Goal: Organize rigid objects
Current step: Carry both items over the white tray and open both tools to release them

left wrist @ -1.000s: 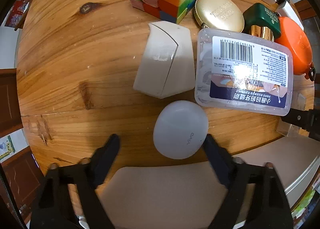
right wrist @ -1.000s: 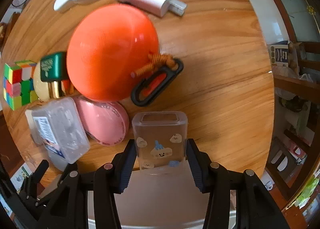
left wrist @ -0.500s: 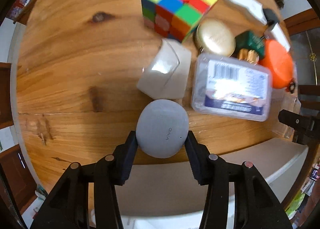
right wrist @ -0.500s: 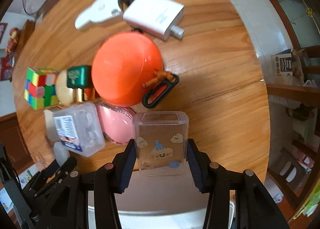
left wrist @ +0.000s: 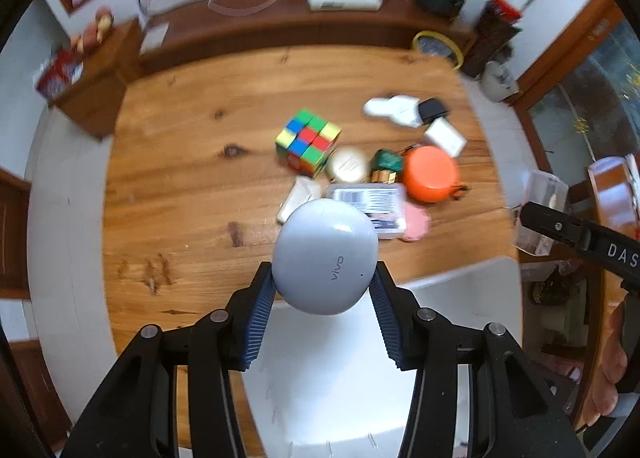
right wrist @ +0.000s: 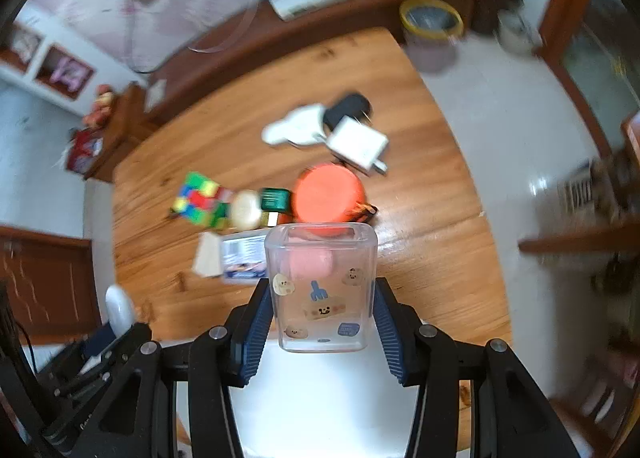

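Gripping white earbud case (left wrist: 325, 258) (left), clear box (right wrist: 321, 286) (right)

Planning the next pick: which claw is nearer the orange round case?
Right. The right claw, holding the clear sticker box, hangs just above the orange case; the left claw, gripping the white earbud case, is farther off.

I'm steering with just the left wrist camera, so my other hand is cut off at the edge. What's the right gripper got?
Observer: The right gripper is shut on a clear plastic box, with the jaws squeezing both its sides.
Operator: Is something inside it?
Observer: It looks empty. There are little cartoon stickers on its front.
Operator: Is it sitting on the table?
Observer: No, it is held up above the table, with the orange round case lying just beyond it.
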The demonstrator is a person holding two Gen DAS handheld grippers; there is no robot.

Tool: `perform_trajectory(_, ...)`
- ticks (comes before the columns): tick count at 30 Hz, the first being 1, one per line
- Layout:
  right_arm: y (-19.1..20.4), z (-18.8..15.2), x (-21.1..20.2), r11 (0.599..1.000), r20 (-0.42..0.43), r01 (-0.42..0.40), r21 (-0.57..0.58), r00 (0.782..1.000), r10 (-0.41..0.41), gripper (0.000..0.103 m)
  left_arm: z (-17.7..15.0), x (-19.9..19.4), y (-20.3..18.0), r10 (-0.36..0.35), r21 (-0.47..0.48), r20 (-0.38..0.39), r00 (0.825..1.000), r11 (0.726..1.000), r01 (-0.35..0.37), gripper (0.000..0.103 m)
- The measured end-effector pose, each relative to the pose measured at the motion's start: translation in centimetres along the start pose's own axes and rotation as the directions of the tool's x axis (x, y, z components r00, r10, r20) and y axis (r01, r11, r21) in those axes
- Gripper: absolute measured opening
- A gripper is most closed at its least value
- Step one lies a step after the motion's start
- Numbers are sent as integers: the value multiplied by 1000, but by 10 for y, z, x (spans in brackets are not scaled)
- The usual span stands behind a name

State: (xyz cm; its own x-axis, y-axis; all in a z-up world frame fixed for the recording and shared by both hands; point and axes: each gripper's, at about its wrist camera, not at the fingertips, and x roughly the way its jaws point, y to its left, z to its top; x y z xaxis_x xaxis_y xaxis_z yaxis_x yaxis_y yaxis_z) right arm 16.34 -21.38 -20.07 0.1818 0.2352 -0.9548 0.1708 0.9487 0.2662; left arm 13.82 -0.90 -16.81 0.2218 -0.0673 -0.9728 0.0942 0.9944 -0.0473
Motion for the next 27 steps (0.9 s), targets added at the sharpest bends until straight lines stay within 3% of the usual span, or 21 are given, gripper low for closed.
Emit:
perform_trajectory(3, 14, -19, -47, 995, 86, -11, -99, 996, 19, 50, -15, -36, -9, -5, 35, 54, 999, 999, 4, 51)
perform_trajectory(9, 21, -62, -94, 964, 190, 15, -265, 981, 37, 50, -46, -73, -26, -6, 84, 129, 992, 996, -5, 51)
perform_trajectory(14, 25, -100, -95, 929, 222, 59, -365, 975, 26, 50, -72, -78, -41, 15, 126, 165, 986, 991, -36, 51)
perform_trajectory(20, 16, -133, -74, 906, 238, 127, -404, 971, -30, 50, -100, -55, -52, 30, 135, 159, 987, 990, -52, 52)
perform_trajectory(27, -1, -156, -27, 894, 184, 173, -413, 977, -104, 50, -122, -18, -58, 43, 121, 125, 991, 991, -59, 51)
